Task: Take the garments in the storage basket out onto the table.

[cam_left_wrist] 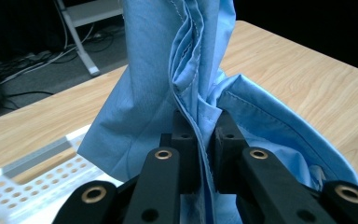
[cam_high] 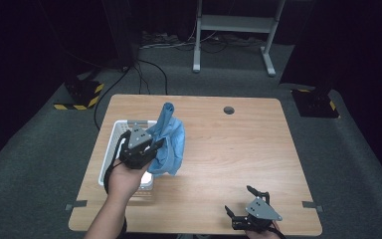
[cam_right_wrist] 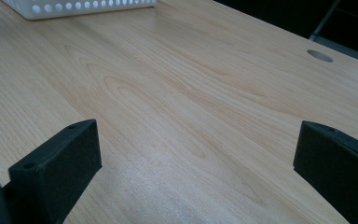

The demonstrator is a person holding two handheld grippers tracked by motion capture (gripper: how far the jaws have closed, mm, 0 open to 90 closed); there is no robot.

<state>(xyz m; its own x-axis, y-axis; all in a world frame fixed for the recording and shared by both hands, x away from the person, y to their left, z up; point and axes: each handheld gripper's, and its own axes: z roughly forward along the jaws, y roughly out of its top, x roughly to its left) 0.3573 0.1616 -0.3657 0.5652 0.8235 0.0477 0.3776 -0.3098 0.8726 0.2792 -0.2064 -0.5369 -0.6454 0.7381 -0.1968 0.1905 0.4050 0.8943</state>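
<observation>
A light blue cloth [cam_high: 168,142] hangs bunched above the right edge of a white perforated basket [cam_high: 113,142] on the wooden table [cam_high: 229,149]. My left gripper [cam_high: 155,148] is shut on the blue cloth [cam_left_wrist: 186,74]; in the left gripper view its black fingers [cam_left_wrist: 228,140] pinch a folded seam, and the fabric rises above them and drapes to both sides. Near the table's front right edge my right gripper [cam_high: 238,201] rests open, its two fingers [cam_right_wrist: 65,158] far apart over bare wood with nothing between them.
A round cable hole [cam_high: 229,110] is in the table's far middle. The basket's wall [cam_right_wrist: 79,7] appears at the top left of the right gripper view. Beyond the table stand a grey metal frame [cam_high: 234,30] and floor cables on dark carpet.
</observation>
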